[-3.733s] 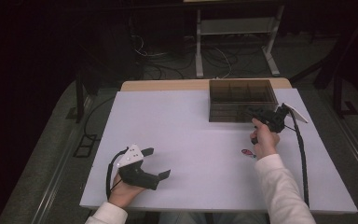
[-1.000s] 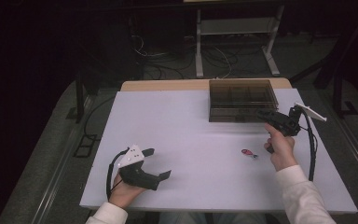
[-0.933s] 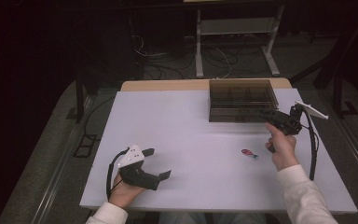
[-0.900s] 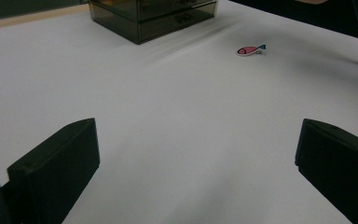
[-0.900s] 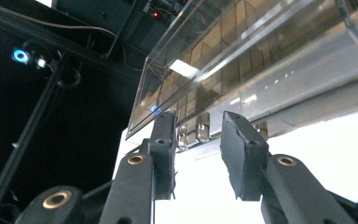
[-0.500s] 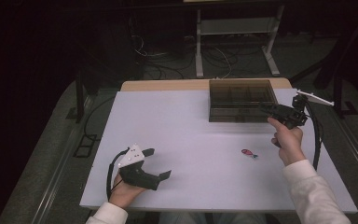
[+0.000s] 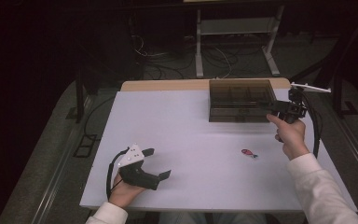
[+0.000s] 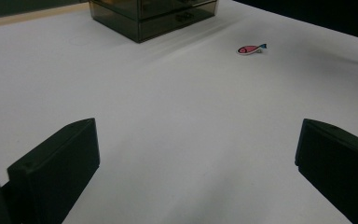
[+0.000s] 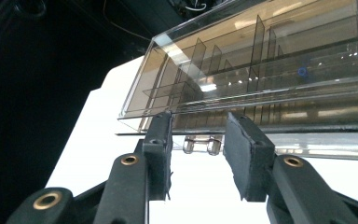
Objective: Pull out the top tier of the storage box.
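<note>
While the white table carries everything, a tan board shows along its far edge and dark floor with cables and a white stand lies beyond. Next in size is the box, a smoky clear organiser with upright dividers, standing at the far right corner of the table, its far side near the tan strip. In the right gripper view its lid is lifted, the thin clear edge rising above the compartments, and a small latch hangs at the front rim.

The right gripper is held up at the box's right front corner, the hand below it and the cable dropping beside the table's right edge. Its jaws have just been opening a little; they stand partly apart, one each side of the latch, the pads just under the lid's rim, and I cannot tell whether they touch it. Nothing is pinched between them.

The left gripper rests near the table's near left corner, held by the left hand, jaws wide apart with only bare table between them and pointing across toward the box.

Smallest is a pink fish with a blue tail, lying flat on the table right of centre, between the box and the near edge, apart from both grippers, with open table all around it.
</note>
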Action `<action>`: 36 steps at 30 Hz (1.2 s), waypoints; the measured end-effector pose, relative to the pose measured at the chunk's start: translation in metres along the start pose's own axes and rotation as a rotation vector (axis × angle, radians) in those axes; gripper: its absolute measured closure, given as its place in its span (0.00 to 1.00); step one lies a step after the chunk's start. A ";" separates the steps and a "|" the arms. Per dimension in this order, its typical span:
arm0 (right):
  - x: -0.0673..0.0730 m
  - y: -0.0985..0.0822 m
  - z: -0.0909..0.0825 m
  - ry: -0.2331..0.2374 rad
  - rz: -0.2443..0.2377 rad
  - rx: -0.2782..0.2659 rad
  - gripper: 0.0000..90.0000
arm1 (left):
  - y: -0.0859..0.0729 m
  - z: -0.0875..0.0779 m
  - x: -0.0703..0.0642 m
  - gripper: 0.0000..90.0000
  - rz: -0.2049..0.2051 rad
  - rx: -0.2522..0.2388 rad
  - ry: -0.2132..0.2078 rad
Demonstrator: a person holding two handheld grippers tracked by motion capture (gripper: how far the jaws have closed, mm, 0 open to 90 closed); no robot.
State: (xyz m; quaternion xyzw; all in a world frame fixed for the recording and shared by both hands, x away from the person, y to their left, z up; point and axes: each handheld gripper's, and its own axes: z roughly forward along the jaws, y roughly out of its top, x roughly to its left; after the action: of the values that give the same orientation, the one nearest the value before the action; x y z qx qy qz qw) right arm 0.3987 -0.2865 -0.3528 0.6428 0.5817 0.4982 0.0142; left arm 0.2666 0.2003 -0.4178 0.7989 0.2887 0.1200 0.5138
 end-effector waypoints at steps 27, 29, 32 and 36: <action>0.021 0.035 -0.001 0.065 -0.231 0.134 0.47 | 0.000 -0.001 0.001 0.00 0.006 0.002 0.001; 0.022 0.038 0.000 0.084 -0.252 0.141 0.45 | 0.000 -0.001 0.001 0.00 0.006 0.004 0.002; 0.027 0.042 0.000 0.099 -0.323 0.147 0.40 | 0.000 -0.001 0.001 0.00 0.007 0.005 0.004; 0.034 0.046 0.003 0.063 -0.417 0.176 0.29 | 0.000 -0.001 0.001 0.00 0.007 0.006 0.006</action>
State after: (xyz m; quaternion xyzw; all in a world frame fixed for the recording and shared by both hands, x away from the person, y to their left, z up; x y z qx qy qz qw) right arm 0.4287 -0.2739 -0.3050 0.4916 0.7433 0.4518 0.0424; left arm 0.2670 0.2020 -0.4175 0.8013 0.2878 0.1234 0.5099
